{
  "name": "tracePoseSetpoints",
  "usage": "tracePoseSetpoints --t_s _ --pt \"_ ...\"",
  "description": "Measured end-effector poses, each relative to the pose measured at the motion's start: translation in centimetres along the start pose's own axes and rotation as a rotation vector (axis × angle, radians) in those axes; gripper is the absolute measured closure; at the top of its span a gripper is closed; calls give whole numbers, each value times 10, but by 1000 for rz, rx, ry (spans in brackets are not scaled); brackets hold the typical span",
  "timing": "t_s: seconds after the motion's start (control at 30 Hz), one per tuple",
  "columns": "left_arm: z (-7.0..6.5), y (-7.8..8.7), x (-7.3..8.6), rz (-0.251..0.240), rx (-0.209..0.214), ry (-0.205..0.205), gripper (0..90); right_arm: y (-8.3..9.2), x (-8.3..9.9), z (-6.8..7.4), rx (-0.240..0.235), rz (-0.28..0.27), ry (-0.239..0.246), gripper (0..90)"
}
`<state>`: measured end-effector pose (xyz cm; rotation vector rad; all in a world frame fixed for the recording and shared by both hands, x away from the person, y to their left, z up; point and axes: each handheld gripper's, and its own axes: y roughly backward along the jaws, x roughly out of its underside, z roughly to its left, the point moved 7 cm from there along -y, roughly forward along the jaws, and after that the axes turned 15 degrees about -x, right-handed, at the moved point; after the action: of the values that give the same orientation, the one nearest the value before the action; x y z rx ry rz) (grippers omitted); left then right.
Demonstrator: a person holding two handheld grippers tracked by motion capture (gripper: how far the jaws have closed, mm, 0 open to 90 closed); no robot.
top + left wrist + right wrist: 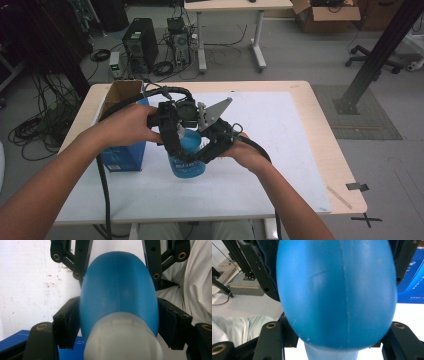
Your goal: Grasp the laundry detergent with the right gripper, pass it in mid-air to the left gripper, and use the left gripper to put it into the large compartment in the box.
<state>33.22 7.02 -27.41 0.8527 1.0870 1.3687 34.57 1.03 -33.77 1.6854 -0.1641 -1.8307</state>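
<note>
An open cardboard box is seen at the left of the surface, its contents hidden, with a blue box before it. Just right, a blue bottle is clamped by the left gripper and right gripper, jaws clenched on its sides.

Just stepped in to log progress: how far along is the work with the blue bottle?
Done: both grippers, left and right, are clamped on the blue bottle, lifted beside the blue box. In hand: holding it over the white mat. Left: cap appears still on; nothing set down.
</note>
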Motion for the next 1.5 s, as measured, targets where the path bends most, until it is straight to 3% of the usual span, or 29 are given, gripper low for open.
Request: tracePoseSetpoints --t_s 0.37,0.9,1.0,1.1,1.27,1.33,1.4,1.5 --pt "0 -1 0 3 -1 -8 365 -1 1 1 -5 0 -7 425" --pt "-2 3 -3 9 -25 -16 377 1 1 3 -2 -5 8 418" --pt "-1 6 -3 12 -35 -20 378 3 2 3 5 -6 28 302" --pt "1 8 -1 6 -24 5 378 13 11 8 8 -4 -19 224" --pt "8 14 2 16 -31 57 378 30 20 12 40 -14 -43 174" --pt "13 16 3 26 -46 76 378 46 30 16 86 17 -72 164" --pt "17 20 4 34 -59 105 377 50 32 17 93 28 -76 159" --pt "24 25 5 44 -79 159 377 68 42 22 142 80 -112 128"
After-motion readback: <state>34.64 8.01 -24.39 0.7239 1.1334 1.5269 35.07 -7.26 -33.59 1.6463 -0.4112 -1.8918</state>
